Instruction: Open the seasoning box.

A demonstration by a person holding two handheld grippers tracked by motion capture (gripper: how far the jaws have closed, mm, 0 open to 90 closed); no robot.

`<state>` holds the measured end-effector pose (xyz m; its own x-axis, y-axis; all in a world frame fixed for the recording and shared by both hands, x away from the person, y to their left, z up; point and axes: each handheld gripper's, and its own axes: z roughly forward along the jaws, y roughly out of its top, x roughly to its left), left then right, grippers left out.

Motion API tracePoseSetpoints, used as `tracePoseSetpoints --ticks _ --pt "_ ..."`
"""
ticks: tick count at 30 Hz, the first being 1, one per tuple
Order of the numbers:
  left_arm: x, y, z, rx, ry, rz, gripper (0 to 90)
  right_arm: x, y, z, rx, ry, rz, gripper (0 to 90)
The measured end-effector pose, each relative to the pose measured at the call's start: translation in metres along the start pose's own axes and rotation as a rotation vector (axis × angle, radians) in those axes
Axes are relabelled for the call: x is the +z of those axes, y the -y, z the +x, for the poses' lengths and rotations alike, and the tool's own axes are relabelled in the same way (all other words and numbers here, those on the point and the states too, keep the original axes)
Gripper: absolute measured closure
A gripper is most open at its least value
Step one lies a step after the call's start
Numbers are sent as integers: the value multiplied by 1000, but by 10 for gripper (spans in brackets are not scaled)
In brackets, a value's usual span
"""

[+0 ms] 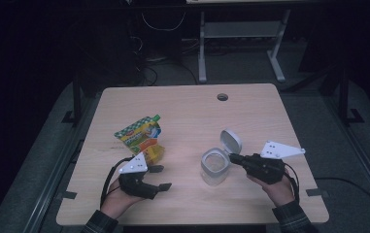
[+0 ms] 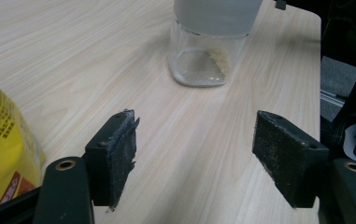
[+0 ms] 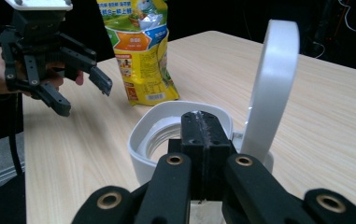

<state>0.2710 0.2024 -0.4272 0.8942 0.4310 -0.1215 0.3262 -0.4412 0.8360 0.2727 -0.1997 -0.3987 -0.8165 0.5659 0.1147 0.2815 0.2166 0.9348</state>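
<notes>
A clear jar (image 1: 215, 167) with a white collar (image 3: 143, 135) stands at the table's front centre. Its white flip lid (image 1: 231, 141) is swung up and open (image 3: 271, 84). My right gripper (image 1: 232, 157) is shut, and its tips (image 3: 204, 126) rest on the collar's near rim beside the lid hinge. Nothing shows between its pads. A yellow and green snack pouch (image 1: 141, 138) lies to the left (image 3: 140, 56). Just in front of the pouch, my left gripper (image 1: 162, 177) stands open over bare wood (image 2: 194, 154). It points toward the jar (image 2: 203, 60), with the pouch (image 2: 3, 149) beside its left jaw.
The wooden table (image 1: 187, 107) has a round cable hole (image 1: 222, 97) near its far edge. Bare wood lies between the pouch and the jar. A white desk frame (image 1: 241, 29) and cables stand on the dark floor beyond.
</notes>
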Motion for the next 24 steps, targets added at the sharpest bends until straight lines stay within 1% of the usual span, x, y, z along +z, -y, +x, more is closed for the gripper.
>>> tracePoseSetpoints --ticks 5,9,15,17,24 --pt "-5 3 0 -2 -4 4 297 -2 6 1 0 -5 18 896" --pt "-9 7 1 -10 -10 8 297 -5 12 1 13 1 34 896" --pt "-20 14 2 -24 -32 6 297 -11 23 -2 25 21 57 896" --pt "-24 17 3 -35 -39 8 297 -14 28 -3 32 28 55 896" --pt "-39 27 5 -58 -67 6 297 -23 41 -7 49 51 79 896"
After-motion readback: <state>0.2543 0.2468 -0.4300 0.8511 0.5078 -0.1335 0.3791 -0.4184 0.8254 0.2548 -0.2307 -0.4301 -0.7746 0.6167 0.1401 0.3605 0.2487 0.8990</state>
